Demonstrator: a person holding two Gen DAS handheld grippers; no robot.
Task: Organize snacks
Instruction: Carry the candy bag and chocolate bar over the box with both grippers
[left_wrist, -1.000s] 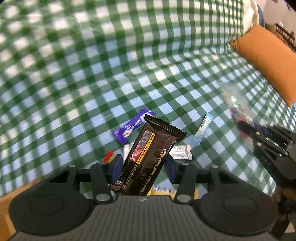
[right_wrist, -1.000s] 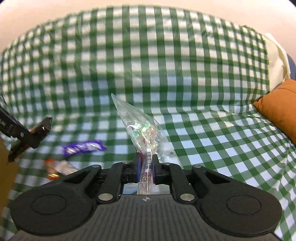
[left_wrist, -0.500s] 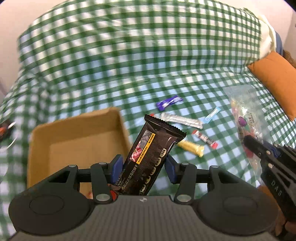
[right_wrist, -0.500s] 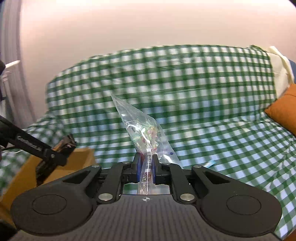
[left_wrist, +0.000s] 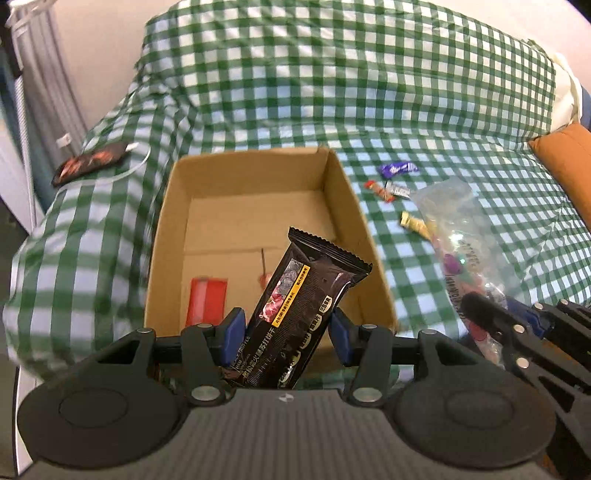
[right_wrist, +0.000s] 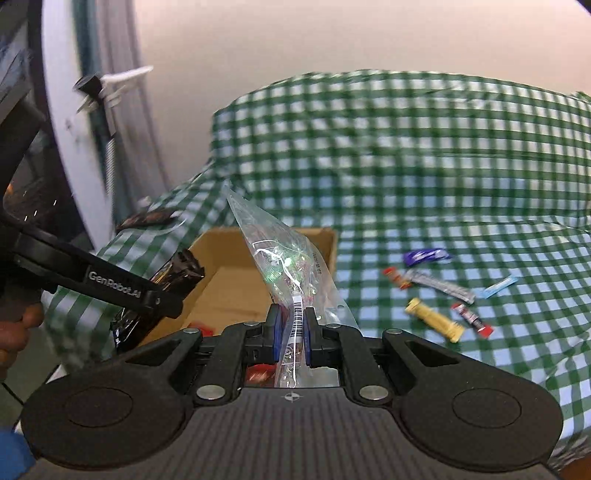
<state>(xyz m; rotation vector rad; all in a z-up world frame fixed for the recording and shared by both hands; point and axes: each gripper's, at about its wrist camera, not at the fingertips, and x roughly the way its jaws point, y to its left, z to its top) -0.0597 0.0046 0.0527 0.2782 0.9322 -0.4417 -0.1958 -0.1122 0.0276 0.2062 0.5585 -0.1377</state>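
My left gripper is shut on a dark brown biscuit packet and holds it over the near edge of an open cardboard box. A red packet lies inside the box. My right gripper is shut on a clear bag of candies, held up just right of the box. The bag also shows in the left wrist view, and the left gripper with its packet shows in the right wrist view.
Several small snacks lie on the green checked cloth right of the box: a purple bar, a silver stick, a yellow bar, red sticks. An orange cushion lies far right. A dark packet rests on the sofa arm.
Both grippers have pulled back and swung left from over the loose snacks. The box now lies right under the biscuit packet. Both grips are unchanged.
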